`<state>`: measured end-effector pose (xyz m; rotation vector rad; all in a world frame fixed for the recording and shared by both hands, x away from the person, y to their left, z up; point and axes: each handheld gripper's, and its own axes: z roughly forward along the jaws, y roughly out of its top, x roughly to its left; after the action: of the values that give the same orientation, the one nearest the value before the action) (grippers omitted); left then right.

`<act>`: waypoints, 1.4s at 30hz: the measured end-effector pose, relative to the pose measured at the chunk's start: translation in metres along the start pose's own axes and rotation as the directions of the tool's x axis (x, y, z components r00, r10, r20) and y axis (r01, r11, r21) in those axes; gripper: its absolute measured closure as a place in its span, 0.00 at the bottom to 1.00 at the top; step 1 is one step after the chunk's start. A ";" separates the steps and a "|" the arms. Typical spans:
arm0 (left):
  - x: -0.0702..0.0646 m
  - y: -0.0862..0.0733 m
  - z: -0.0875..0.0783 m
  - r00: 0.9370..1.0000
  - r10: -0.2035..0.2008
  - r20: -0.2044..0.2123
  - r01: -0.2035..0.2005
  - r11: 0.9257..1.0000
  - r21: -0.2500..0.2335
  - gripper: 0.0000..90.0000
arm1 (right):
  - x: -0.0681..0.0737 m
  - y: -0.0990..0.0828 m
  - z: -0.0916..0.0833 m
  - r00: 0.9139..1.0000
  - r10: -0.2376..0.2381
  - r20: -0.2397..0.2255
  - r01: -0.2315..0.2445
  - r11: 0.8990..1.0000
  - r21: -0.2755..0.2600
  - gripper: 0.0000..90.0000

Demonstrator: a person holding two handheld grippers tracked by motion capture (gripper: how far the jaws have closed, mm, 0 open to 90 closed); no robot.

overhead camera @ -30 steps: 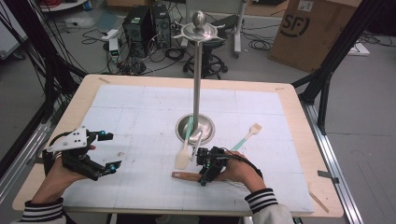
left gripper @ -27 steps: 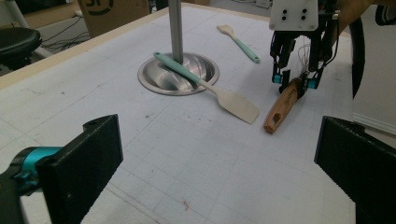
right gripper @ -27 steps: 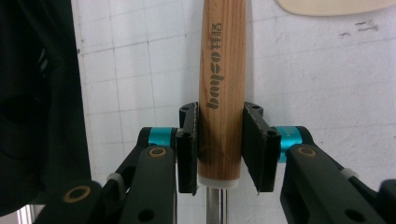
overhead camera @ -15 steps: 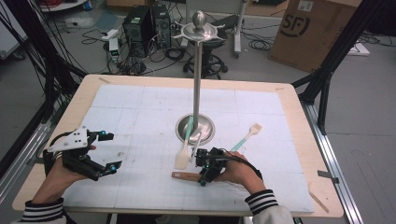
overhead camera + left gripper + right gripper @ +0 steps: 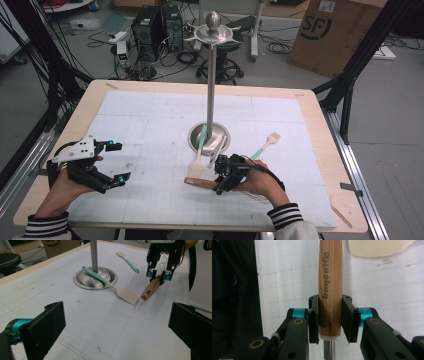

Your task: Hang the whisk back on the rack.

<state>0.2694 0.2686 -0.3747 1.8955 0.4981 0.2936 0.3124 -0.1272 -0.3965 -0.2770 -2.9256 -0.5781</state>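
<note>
Near the desk's (image 5: 320, 125) front edge, the right claw (image 5: 330, 320) clamps the wooden handle (image 5: 330, 277) of a utensil lying flat beside the pale spatula (image 5: 197, 165), whose teal handle rests on the metal stand base (image 5: 222, 137). At far left, the left claw (image 5: 116, 162) stands wide, empty.

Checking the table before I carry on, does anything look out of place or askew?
One spatula lies propped slantwise, its teal handle up on the metal stand's base and its blade on the mat.
</note>
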 end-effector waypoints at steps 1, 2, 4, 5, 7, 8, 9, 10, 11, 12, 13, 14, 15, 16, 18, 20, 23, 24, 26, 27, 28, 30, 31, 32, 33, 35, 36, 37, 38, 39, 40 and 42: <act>0.000 0.000 0.000 1.000 0.000 0.001 0.000 1.000 0.000 0.02 | 0.000 -0.001 -0.004 1.000 -0.001 -0.006 0.001 1.000 -0.017 0.78; 0.000 0.000 0.000 1.000 0.002 0.001 -0.002 1.000 0.001 0.02 | 0.000 -0.002 -0.008 1.000 0.003 -0.005 -0.003 0.999 -0.043 0.78; 0.000 0.000 0.001 1.000 0.003 0.003 -0.003 1.000 0.002 0.02 | -0.001 -0.003 -0.013 1.000 0.008 -0.016 -0.009 0.998 -0.067 0.78; 0.000 0.000 0.001 1.000 0.002 0.003 -0.002 1.000 0.003 0.02 | -0.001 -0.004 -0.016 1.000 0.008 0.000 -0.007 0.997 -0.082 0.78; 0.000 0.000 0.001 1.000 0.003 0.004 -0.003 1.000 0.001 0.02 | -0.002 -0.006 -0.021 1.000 0.016 0.002 -0.016 0.995 -0.102 0.78; 0.000 0.000 0.001 1.000 0.003 0.003 -0.003 1.000 0.001 0.02 | -0.001 -0.006 -0.024 1.000 0.019 0.009 -0.018 0.994 -0.111 0.78; 0.000 0.000 0.001 1.000 0.003 0.003 -0.003 1.000 0.001 0.02 | -0.002 -0.007 -0.026 1.000 0.018 0.012 -0.017 0.993 -0.121 0.78; 0.000 0.000 0.000 1.000 0.001 0.002 -0.001 1.000 0.001 0.02 | -0.002 -0.009 -0.029 1.000 0.020 0.006 -0.019 0.991 -0.133 0.78; 0.000 0.000 0.000 1.000 -0.001 0.001 0.001 1.000 -0.001 0.02 | -0.002 -0.009 -0.031 1.000 0.019 0.007 -0.018 0.990 -0.142 0.78; 0.000 0.000 0.000 1.000 -0.001 0.001 0.001 1.000 -0.001 0.02 | -0.003 -0.010 -0.033 1.000 0.018 0.005 -0.017 0.987 -0.159 0.78; 0.000 0.000 0.000 1.000 0.000 0.002 0.000 1.000 -0.001 0.02 | -0.002 -0.012 -0.035 1.000 0.022 0.000 -0.022 0.985 -0.173 0.78; 0.000 0.000 0.000 1.000 0.001 0.002 -0.001 1.000 0.001 0.02 | -0.002 -0.013 -0.038 1.000 0.018 0.006 -0.017 0.981 -0.192 0.78; 0.000 0.000 0.001 1.000 0.002 0.002 -0.002 1.000 0.001 0.02 | -0.003 -0.014 -0.040 1.000 0.012 0.010 -0.009 0.979 -0.204 0.78; 0.000 0.000 0.001 1.000 0.003 0.003 -0.003 1.000 0.002 0.02 | -0.002 -0.015 -0.042 1.000 0.015 0.011 -0.012 0.977 -0.212 0.78; 0.000 0.000 0.001 1.000 0.003 0.004 -0.003 1.000 0.002 0.02 | -0.001 -0.017 -0.048 1.000 0.025 0.010 -0.021 0.972 -0.233 0.78; 0.000 0.000 0.001 1.000 0.002 0.004 -0.002 1.000 0.001 0.02 | -0.002 -0.020 -0.054 0.999 0.028 0.018 -0.023 0.965 -0.261 0.78; 0.000 0.000 0.001 1.000 0.000 0.002 0.000 1.000 0.003 0.02 | -0.002 -0.025 -0.063 0.999 0.034 0.019 -0.027 0.954 -0.300 0.78; 0.000 0.000 0.001 1.000 -0.001 0.001 0.001 1.000 0.001 0.02 | -0.001 -0.026 -0.066 0.999 0.034 0.028 -0.024 0.950 -0.312 0.78; 0.000 0.000 0.001 1.000 -0.003 0.001 0.003 1.000 0.002 0.02 | 0.000 -0.029 -0.071 0.999 0.031 0.025 -0.021 0.946 -0.324 0.78; 0.000 0.000 0.001 1.000 -0.003 0.001 0.003 1.000 0.002 0.02 | 0.001 -0.030 -0.074 0.999 0.030 0.027 -0.019 0.943 -0.332 0.78; 0.000 -0.001 0.002 1.000 -0.005 0.003 0.005 1.000 0.002 0.02 | 0.001 -0.032 -0.076 0.999 0.027 0.038 -0.013 0.940 -0.341 0.78; 0.000 -0.001 0.002 1.000 -0.003 0.003 0.003 1.000 0.003 0.02 | 0.001 -0.034 -0.082 0.999 0.031 0.039 -0.015 0.935 -0.355 0.78; 0.000 0.000 0.002 1.000 -0.001 0.003 0.001 1.000 0.004 0.02 | 0.002 -0.036 -0.085 0.998 0.038 0.040 -0.021 0.931 -0.364 0.78; 0.000 0.000 0.002 1.000 -0.001 0.003 0.001 1.000 0.004 0.02 | 0.001 -0.037 -0.088 0.999 0.039 0.033 -0.023 0.924 -0.383 0.78; 0.001 0.000 0.002 1.000 -0.001 0.003 0.001 1.000 0.003 0.02 | 0.002 -0.040 -0.092 0.998 0.042 0.036 -0.024 0.916 -0.399 0.78; 0.001 0.000 0.002 1.000 -0.005 0.002 0.005 1.000 0.001 0.02 | 0.002 -0.043 -0.098 0.998 0.051 0.037 -0.031 0.909 -0.415 0.78; 0.001 0.000 0.002 1.000 -0.006 0.000 0.006 1.000 0.002 0.02 | 0.002 -0.044 -0.102 0.998 0.055 0.043 -0.031 0.904 -0.427 0.78; 0.001 0.000 0.002 1.000 -0.008 0.000 0.008 1.000 0.002 0.02 | 0.002 -0.045 -0.104 0.997 0.059 0.046 -0.033 0.900 -0.435 0.78; 0.001 -0.001 0.002 1.000 -0.007 0.001 0.007 1.000 0.002 0.02 | 0.002 -0.046 -0.107 0.997 0.053 0.051 -0.025 0.896 -0.443 0.78; 0.001 -0.001 0.002 1.000 -0.007 0.002 0.007 1.000 0.002 0.02 | 0.004 -0.046 -0.111 0.997 0.057 0.056 -0.026 0.891 -0.453 0.78; 0.001 0.000 0.002 1.000 -0.007 0.001 0.007 1.000 0.002 0.02 | 0.004 -0.047 -0.114 0.997 0.055 0.056 -0.023 0.884 -0.467 0.78; 0.001 0.000 0.002 1.000 -0.004 0.005 0.004 1.000 0.001 0.02 | 0.006 -0.048 -0.121 0.996 0.058 0.068 -0.018 0.874 -0.485 0.78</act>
<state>0.2709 0.2673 -0.3759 1.8950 0.4992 0.2859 0.3099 -0.2165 -0.3022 -0.4190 -2.7901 -1.3234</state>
